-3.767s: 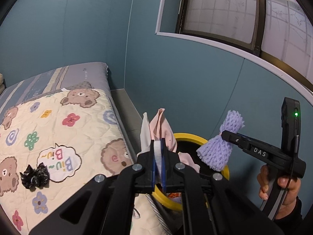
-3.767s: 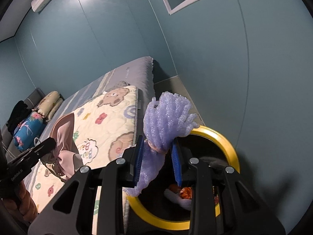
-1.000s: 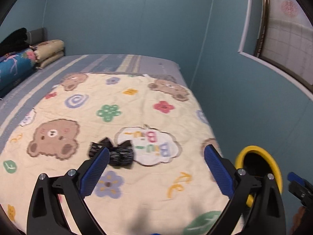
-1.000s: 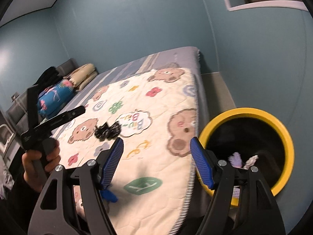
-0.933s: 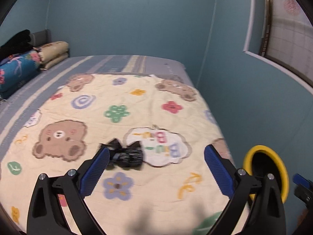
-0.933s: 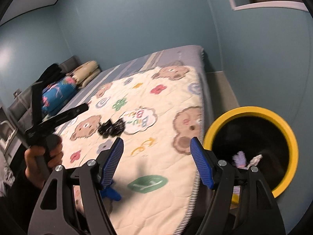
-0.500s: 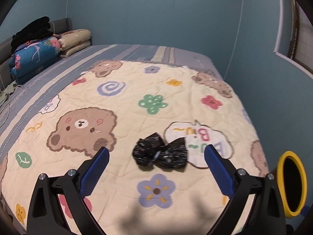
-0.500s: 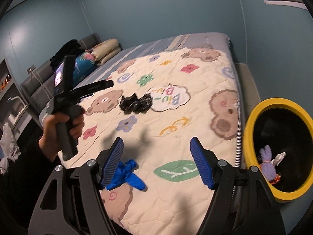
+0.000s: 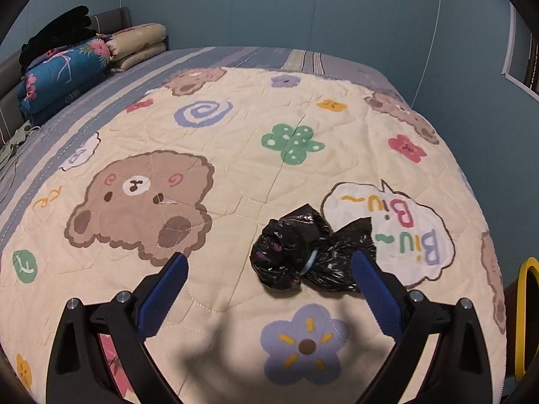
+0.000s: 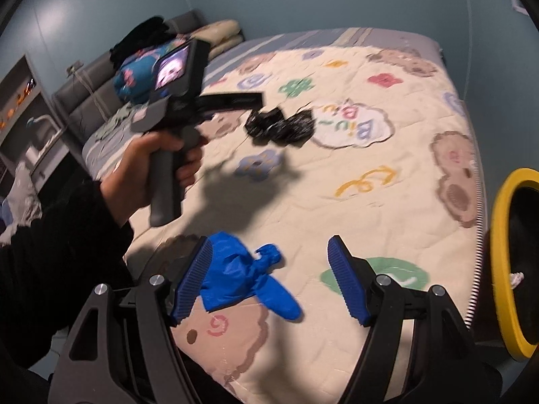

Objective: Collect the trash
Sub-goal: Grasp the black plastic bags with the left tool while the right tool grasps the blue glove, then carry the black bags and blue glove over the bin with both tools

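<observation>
A crumpled black plastic bag (image 9: 311, 250) lies on the cream cartoon quilt (image 9: 235, 155), just ahead of my left gripper (image 9: 269, 262), which is open and holds nothing. In the right wrist view that black bag (image 10: 279, 126) lies farther up the bed, beyond the left tool in a person's hand (image 10: 161, 165). A knotted blue plastic bag (image 10: 246, 277) rests on the quilt between the blue pads of my right gripper (image 10: 271, 252), close to the left pad. The right jaws stand wide apart and press on nothing.
A yellow-rimmed black bin (image 10: 505, 256) stands on the floor beside the bed's right edge, also at the edge of the left wrist view as the bin's rim (image 9: 524, 316). Folded bedding and pillows (image 9: 67, 64) are stacked at the headboard. Teal walls surround the bed.
Both grippers let their trash go into the bin, opened, then swung to the bed and came down. The black bag now looms near the left jaws; the blue bag sits between the right ones.
</observation>
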Demonstrator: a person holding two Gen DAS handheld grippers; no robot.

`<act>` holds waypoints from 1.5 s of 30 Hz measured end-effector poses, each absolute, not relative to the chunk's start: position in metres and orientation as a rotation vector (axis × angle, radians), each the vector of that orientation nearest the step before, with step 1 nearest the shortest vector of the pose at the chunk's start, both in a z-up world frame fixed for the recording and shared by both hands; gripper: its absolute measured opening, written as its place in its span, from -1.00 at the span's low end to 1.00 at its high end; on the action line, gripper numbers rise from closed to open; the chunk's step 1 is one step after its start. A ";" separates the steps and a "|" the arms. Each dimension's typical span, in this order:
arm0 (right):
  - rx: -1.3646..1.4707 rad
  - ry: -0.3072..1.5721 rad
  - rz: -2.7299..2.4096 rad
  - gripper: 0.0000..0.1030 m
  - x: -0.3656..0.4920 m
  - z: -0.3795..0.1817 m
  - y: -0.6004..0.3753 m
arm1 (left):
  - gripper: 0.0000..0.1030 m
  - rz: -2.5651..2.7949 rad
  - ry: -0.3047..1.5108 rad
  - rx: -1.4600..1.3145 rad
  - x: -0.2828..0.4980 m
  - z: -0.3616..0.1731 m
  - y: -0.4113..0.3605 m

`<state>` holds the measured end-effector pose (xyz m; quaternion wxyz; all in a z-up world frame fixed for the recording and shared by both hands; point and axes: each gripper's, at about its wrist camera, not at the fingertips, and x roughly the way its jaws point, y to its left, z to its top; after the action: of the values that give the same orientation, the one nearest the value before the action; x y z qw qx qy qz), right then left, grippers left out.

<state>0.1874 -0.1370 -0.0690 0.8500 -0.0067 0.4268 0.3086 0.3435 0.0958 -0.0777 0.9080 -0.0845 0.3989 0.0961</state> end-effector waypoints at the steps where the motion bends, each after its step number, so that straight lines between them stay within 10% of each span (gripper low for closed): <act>1: -0.024 0.905 0.655 0.32 0.188 -0.071 -0.132 | 0.83 0.193 0.827 -0.181 0.346 -0.081 0.097; 24: -0.231 1.056 0.716 0.30 0.212 -0.145 -0.059 | 0.53 0.079 0.925 -0.138 0.400 -0.138 0.076; 34: -0.283 1.054 0.760 -0.49 0.203 -0.150 -0.045 | -0.30 0.077 0.855 -0.118 0.393 -0.125 0.071; 45: -0.166 1.047 0.776 -0.64 0.200 -0.121 -0.065 | -0.51 0.055 0.820 -0.190 0.370 -0.096 0.077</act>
<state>0.1997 -0.0654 -0.1206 0.7918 -0.0772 0.4868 0.3608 0.3701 0.0773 -0.0955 0.9123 -0.0923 0.3981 0.0267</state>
